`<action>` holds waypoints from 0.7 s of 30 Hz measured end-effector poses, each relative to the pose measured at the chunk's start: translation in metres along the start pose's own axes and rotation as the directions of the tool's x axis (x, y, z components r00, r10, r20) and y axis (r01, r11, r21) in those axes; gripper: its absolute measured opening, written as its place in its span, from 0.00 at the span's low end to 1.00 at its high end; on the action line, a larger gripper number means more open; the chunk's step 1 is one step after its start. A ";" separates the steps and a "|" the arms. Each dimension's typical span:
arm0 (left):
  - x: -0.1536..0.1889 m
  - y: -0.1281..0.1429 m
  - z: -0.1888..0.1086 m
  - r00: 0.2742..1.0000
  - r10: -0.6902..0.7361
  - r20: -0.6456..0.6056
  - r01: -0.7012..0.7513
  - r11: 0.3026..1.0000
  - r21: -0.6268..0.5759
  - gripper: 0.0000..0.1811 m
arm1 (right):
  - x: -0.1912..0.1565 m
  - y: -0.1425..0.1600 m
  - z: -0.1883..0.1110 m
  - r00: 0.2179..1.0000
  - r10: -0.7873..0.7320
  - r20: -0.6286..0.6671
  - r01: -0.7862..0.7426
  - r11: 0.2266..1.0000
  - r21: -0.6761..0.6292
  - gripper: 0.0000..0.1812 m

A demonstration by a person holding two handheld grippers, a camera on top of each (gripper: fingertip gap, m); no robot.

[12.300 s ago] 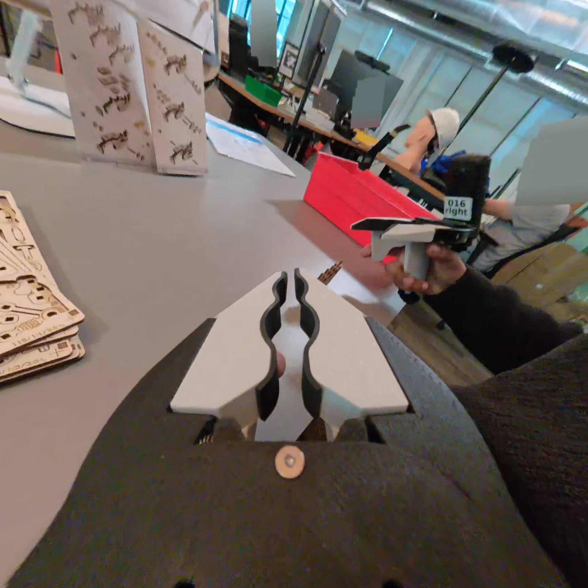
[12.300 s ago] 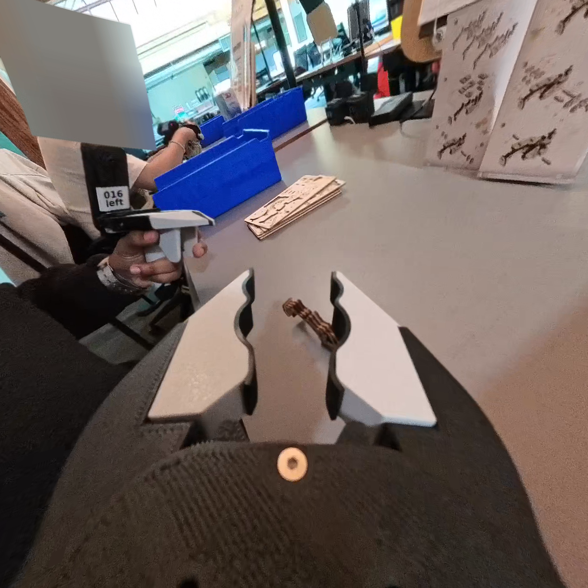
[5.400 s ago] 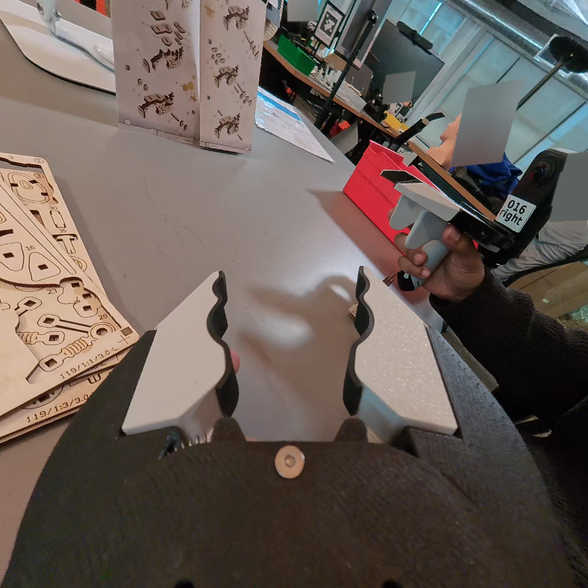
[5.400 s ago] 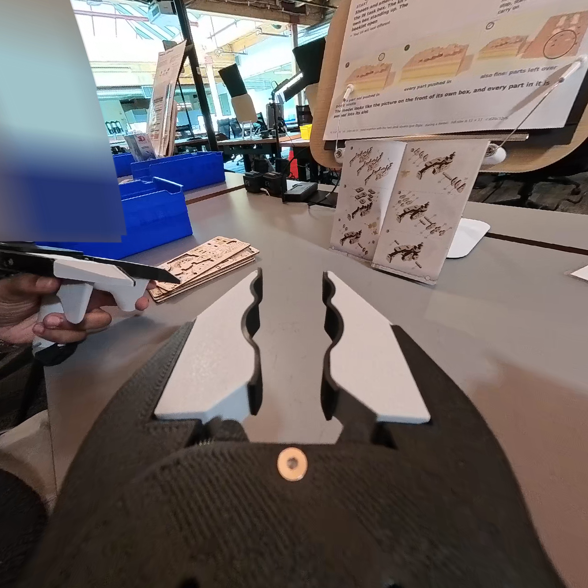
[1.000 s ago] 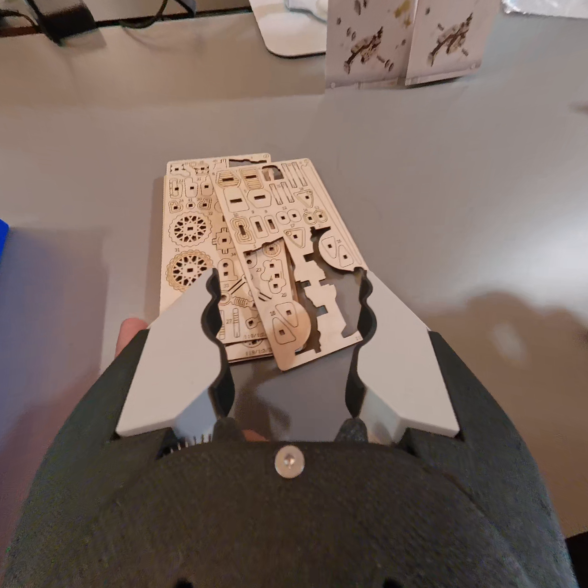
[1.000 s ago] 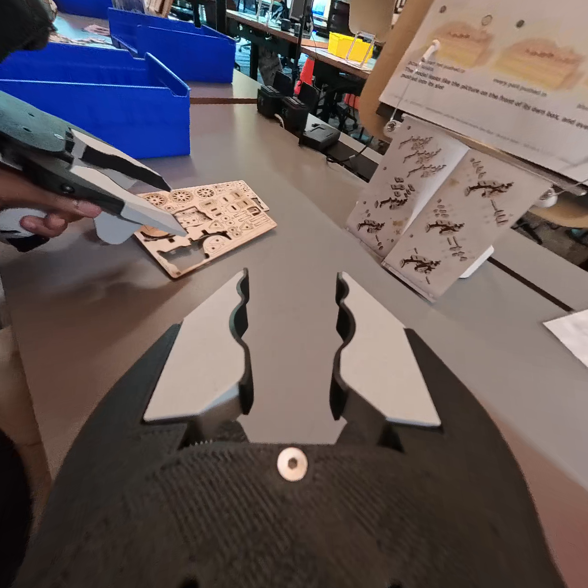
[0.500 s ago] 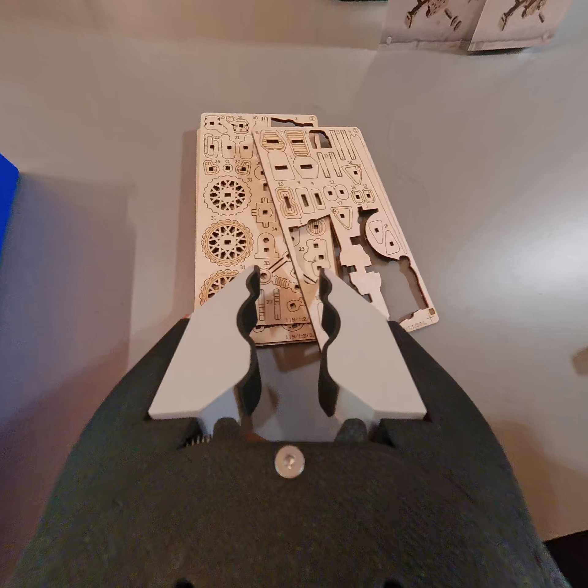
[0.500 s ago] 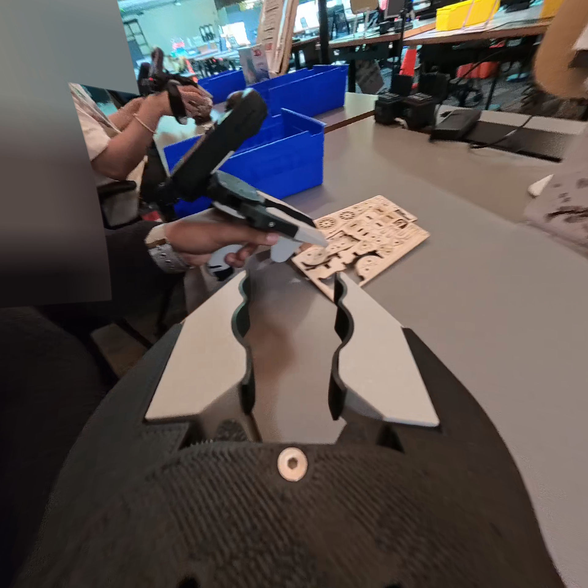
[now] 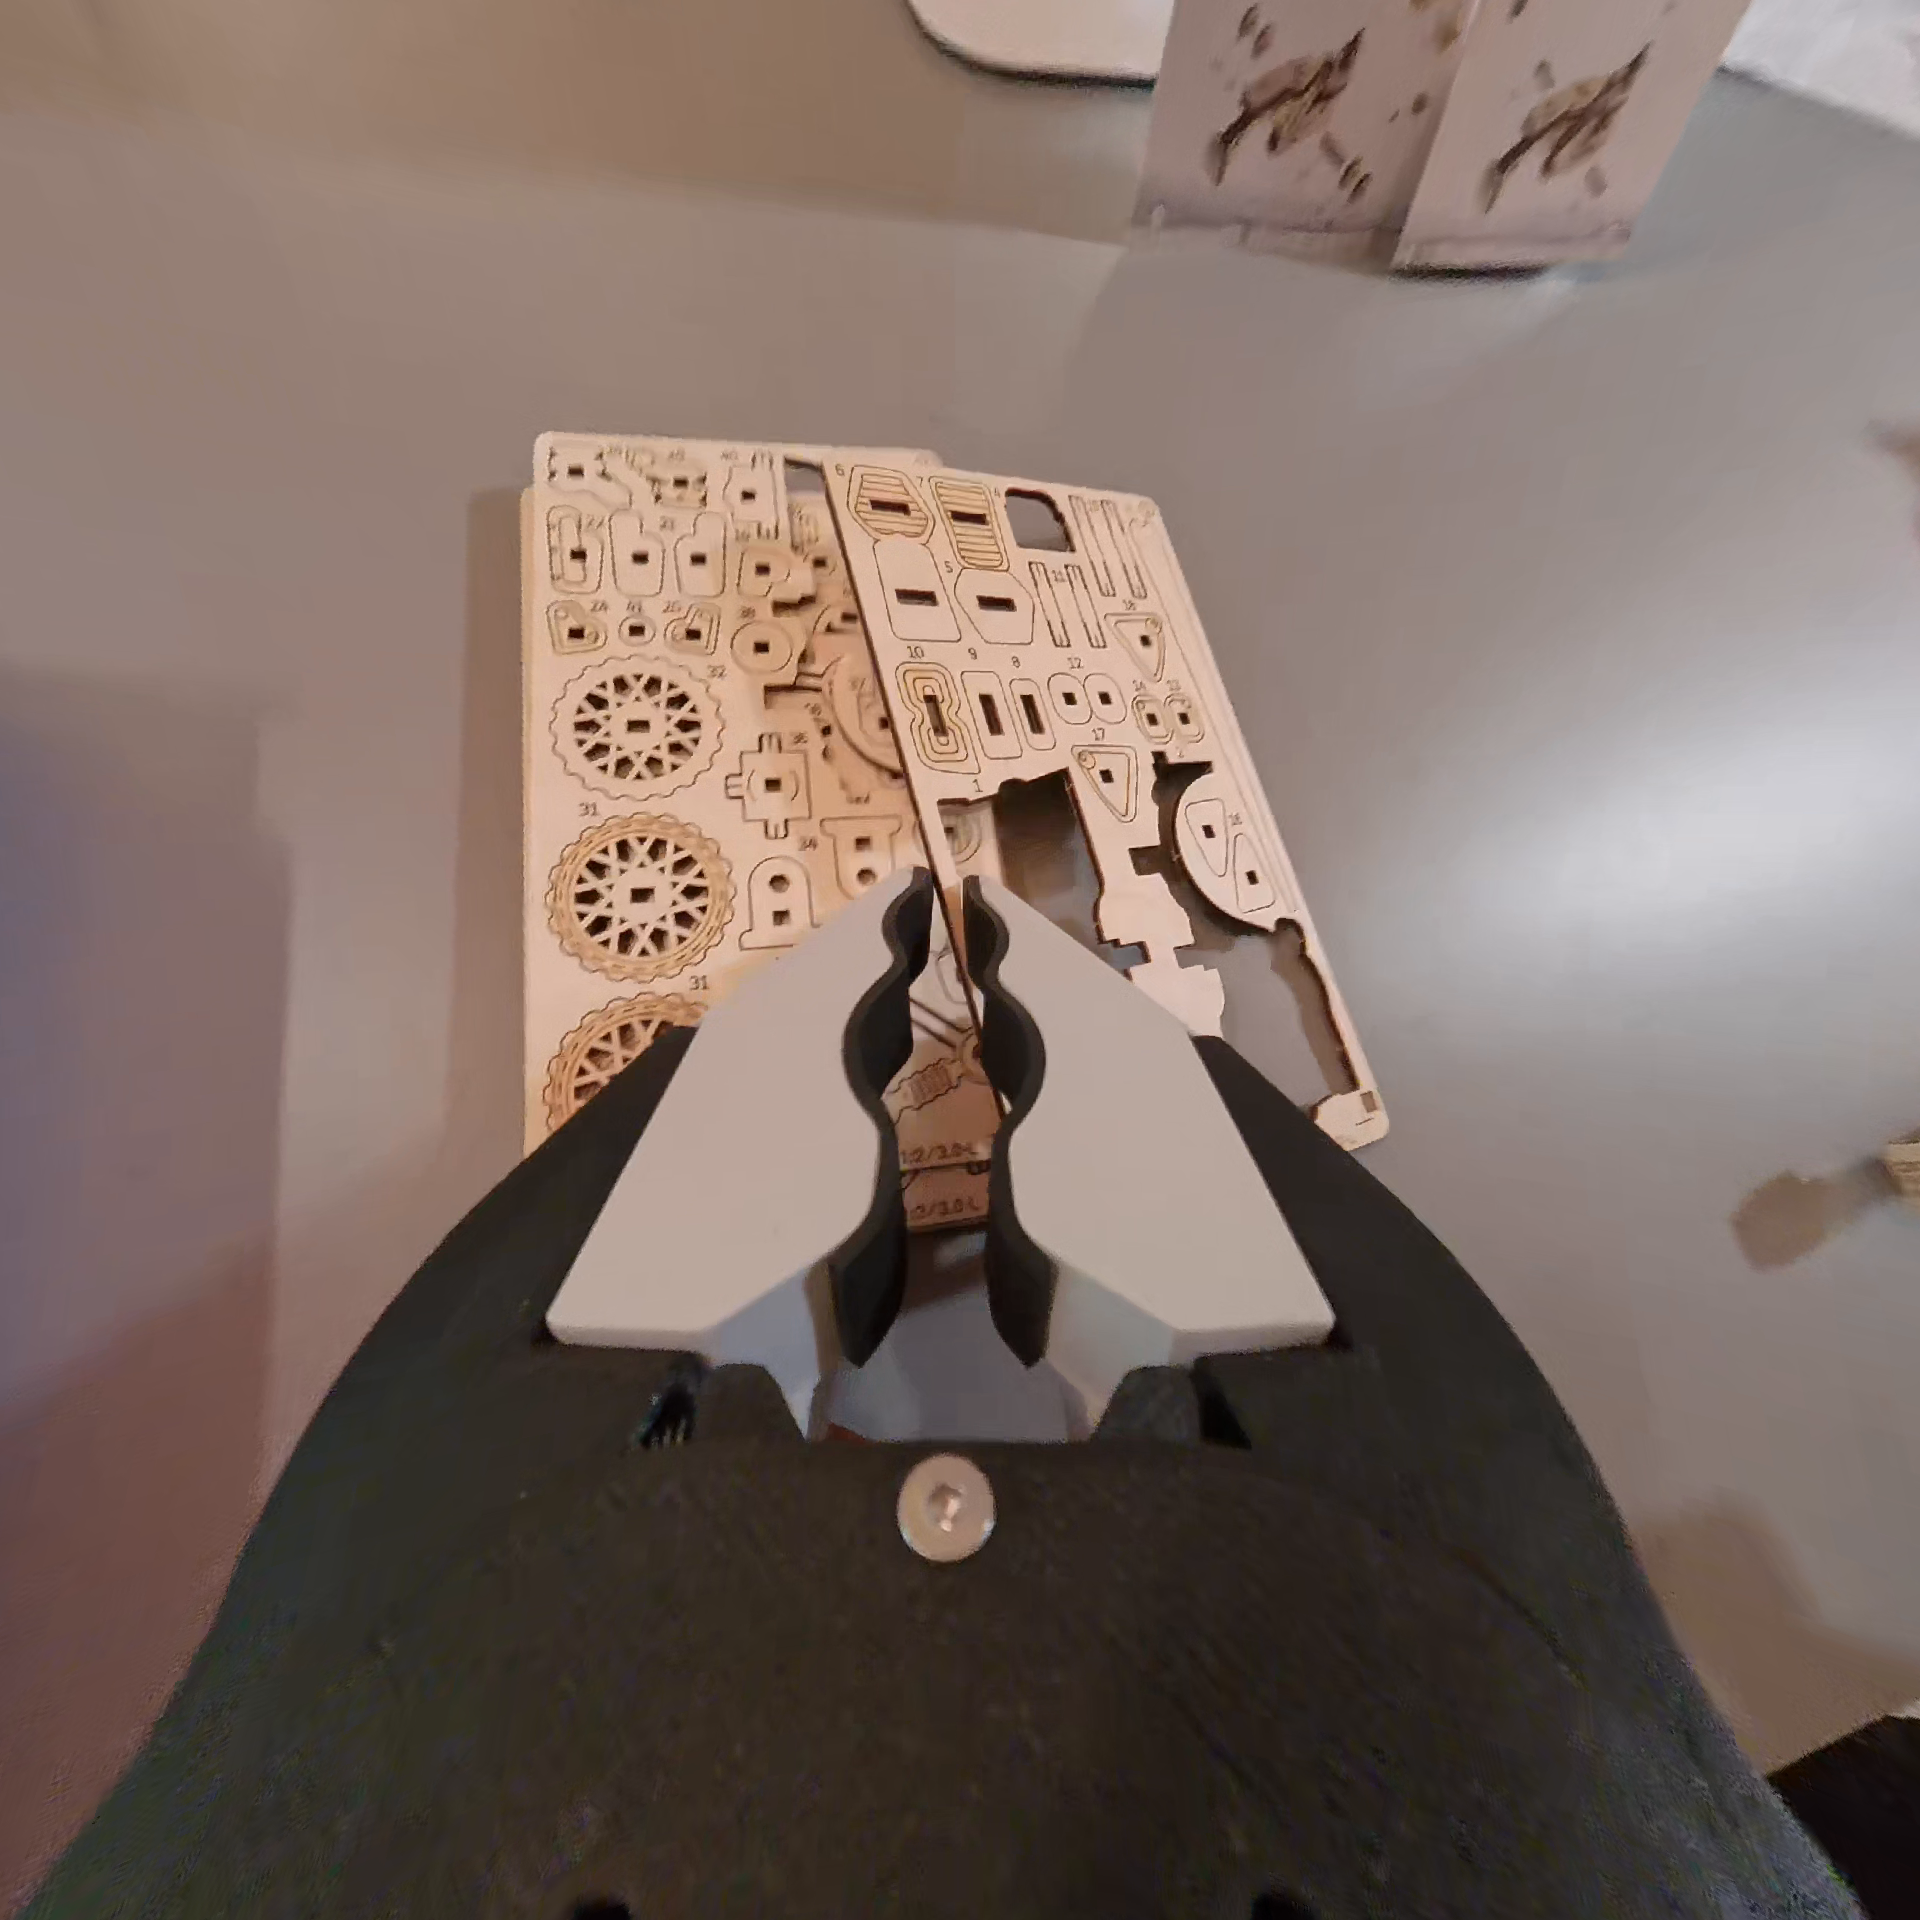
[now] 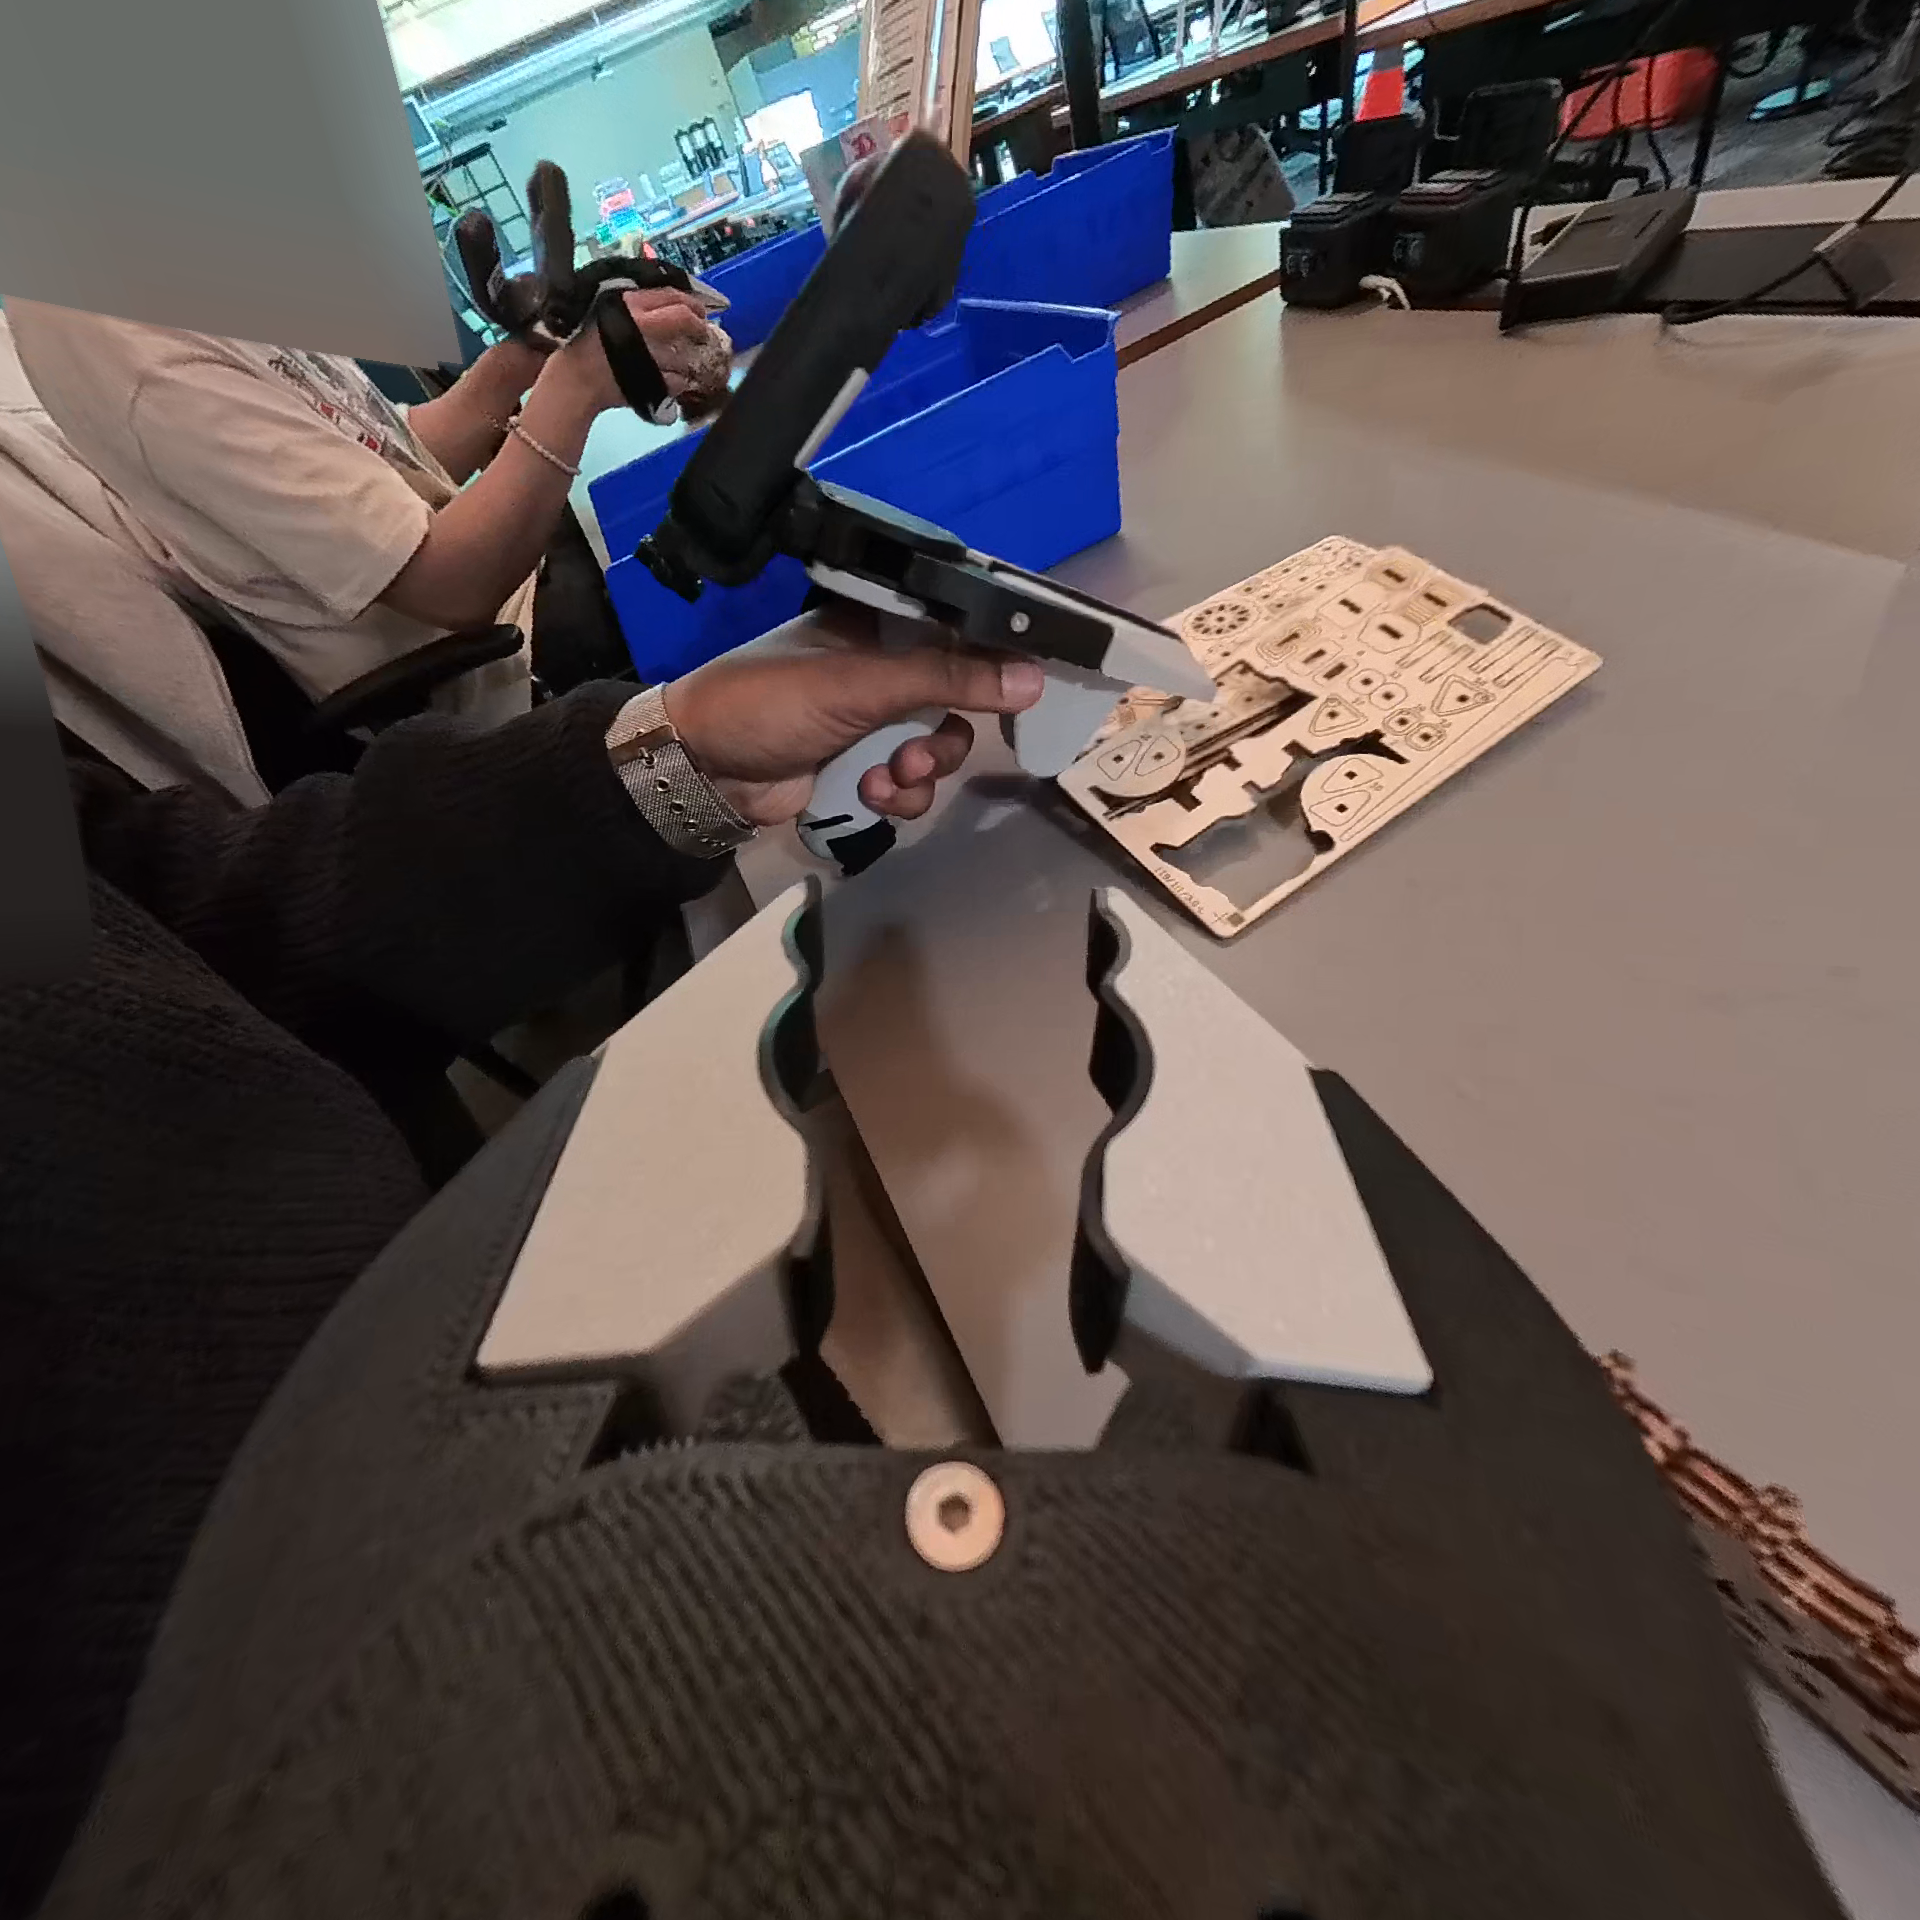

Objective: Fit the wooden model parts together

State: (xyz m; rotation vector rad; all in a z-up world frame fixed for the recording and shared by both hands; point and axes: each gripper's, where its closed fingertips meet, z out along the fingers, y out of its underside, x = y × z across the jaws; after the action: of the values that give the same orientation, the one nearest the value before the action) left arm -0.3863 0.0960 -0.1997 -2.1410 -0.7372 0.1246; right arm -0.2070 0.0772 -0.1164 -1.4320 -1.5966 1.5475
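A stack of pale laser-cut wooden part sheets (image 9: 644, 727) lies on the grey table (image 9: 1558, 623). The top sheet (image 9: 1091, 644) has some parts punched out and sits skewed, with its left edge raised. My left gripper (image 9: 948, 891) is shut on that edge near the sheet's front. It also shows in the right wrist view (image 10: 1174, 665), tips down on the top sheet (image 10: 1351, 748). My right gripper (image 10: 951, 914) is open and empty, held over the table's near edge. A small brown assembled wooden piece (image 10: 1766, 1558) lies on the table to its right.
Blue bins (image 10: 935, 468) stand behind the sheets. A folded instruction leaflet (image 9: 1403, 135) stands at the back. Black devices and cables (image 10: 1403, 249) sit on the far table edge. Another person (image 10: 208, 499) sits to the left. My right fingertips sit around 20 centimeters from my left ones.
My left gripper went from wide open above the sheets to shut on the top sheet's edge. The right wrist view swung left toward the left hand.
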 end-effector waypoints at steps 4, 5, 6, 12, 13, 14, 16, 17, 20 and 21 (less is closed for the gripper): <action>0.012 -0.018 -0.012 0.998 0.016 -0.061 -0.010 0.995 0.098 0.02 | 0.006 -0.004 -0.004 0.999 -0.029 -0.034 0.029 0.999 0.017 0.28; 0.017 -0.022 -0.016 0.996 0.022 -0.085 -0.012 0.992 0.125 0.02 | 0.007 -0.006 -0.005 0.998 -0.040 -0.046 0.041 0.999 0.021 0.28; 0.023 -0.027 -0.020 0.994 0.030 -0.109 -0.013 0.988 0.154 0.02 | 0.010 -0.007 -0.006 0.997 -0.049 -0.058 0.051 0.998 0.025 0.28; 0.048 -0.045 -0.054 0.966 0.077 -0.248 0.004 0.951 0.310 0.00 | 0.021 -0.025 -0.014 0.997 -0.027 -0.077 0.034 0.995 0.093 0.27; 0.046 -0.044 -0.059 0.969 0.061 -0.240 0.019 0.949 0.315 0.00 | 0.023 -0.029 -0.015 0.997 -0.020 -0.071 0.027 0.994 0.103 0.26; 0.041 -0.039 -0.061 0.974 0.057 -0.218 0.014 0.951 0.309 0.00 | 0.024 -0.033 -0.014 0.998 -0.016 -0.063 0.022 0.994 0.111 0.26; 0.033 -0.027 -0.064 0.980 0.056 -0.191 0.001 0.957 0.289 0.00 | 0.023 -0.039 -0.010 0.999 -0.021 -0.040 0.025 0.993 0.119 0.26; 0.033 -0.024 -0.068 0.977 0.036 -0.212 0.028 0.956 0.292 0.00 | 0.021 -0.042 -0.007 0.999 -0.029 -0.027 0.032 0.993 0.118 0.27; 0.040 -0.024 -0.088 0.949 -0.014 -0.316 0.119 0.942 0.314 0.00 | 0.013 -0.044 0.004 0.998 -0.059 0.010 0.057 0.993 0.102 0.27; 0.042 -0.024 -0.095 0.940 -0.010 -0.340 0.129 0.935 0.330 0.00 | 0.010 -0.043 0.008 0.998 -0.065 0.023 0.062 0.994 0.094 0.27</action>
State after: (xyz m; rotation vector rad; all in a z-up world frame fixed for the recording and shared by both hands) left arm -0.3311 0.0641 -0.1136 -1.7348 -0.5438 -0.1372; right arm -0.2314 0.0914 -0.0816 -1.3041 -1.5478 1.5885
